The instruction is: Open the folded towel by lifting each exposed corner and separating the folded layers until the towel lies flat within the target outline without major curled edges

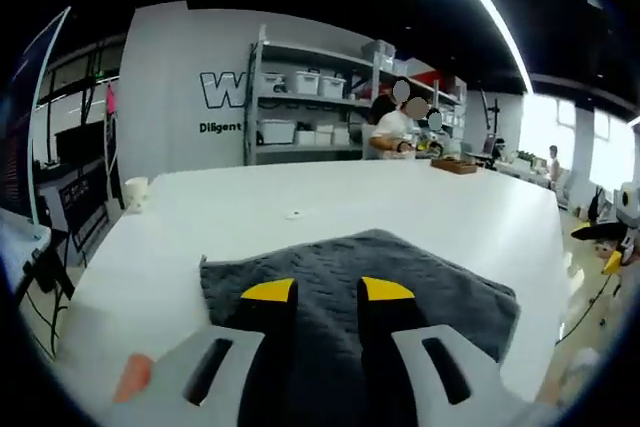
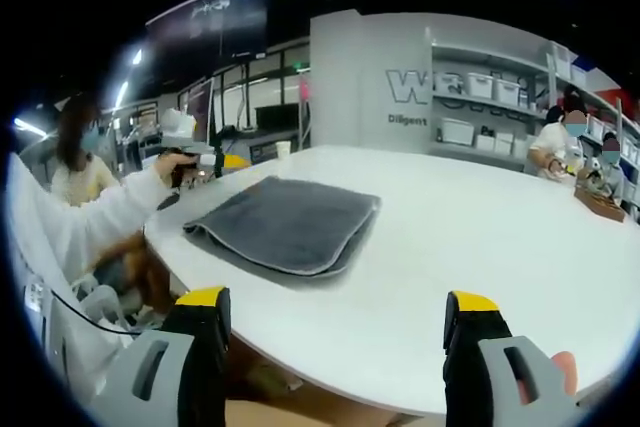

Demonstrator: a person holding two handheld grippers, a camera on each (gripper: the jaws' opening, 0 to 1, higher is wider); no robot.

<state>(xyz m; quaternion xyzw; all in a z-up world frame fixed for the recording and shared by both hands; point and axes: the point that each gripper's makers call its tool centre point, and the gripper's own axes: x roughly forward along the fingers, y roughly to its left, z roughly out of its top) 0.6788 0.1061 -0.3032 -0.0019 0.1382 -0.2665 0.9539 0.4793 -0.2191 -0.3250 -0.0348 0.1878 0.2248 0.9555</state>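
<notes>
My left gripper (image 1: 328, 292) hangs low over the grey towel (image 1: 400, 287), jaws apart w/ a narrow gap, yellow tips over the cloth's near edge; nothing is pinched between them. Can't tell if the tips touch the fabric.

In the left gripper view the towel sits at 6 o'clock on the white table (image 1: 330, 202), near the table's front edge, lying folded w/ its far edge humped slightly at centre. A white cup (image 1: 136, 193) stands at 9 o'clock by the table's left rim, well apart from the towel. A small white bit (image 1: 293, 214) lies on the tabletop at about 12 from the towel (too small to identify). Shelving w/ white bins (image 1: 310, 97) stands behind at 12, and a person in white (image 1: 388, 130) sits at the table's far end.

My right gripper (image 2: 339, 312) is released, jaws spread wide, holding nothing, back off the table edge. In the right gripper view the towel (image 2: 285, 222) lies at 11 o'clock from the jaws, well apart, doubled layers visible along its near edge. My sleeve (image 2: 95, 217) and hand (image 2: 178, 167) show at 9 o'clock, beside the towel's left end.
</notes>
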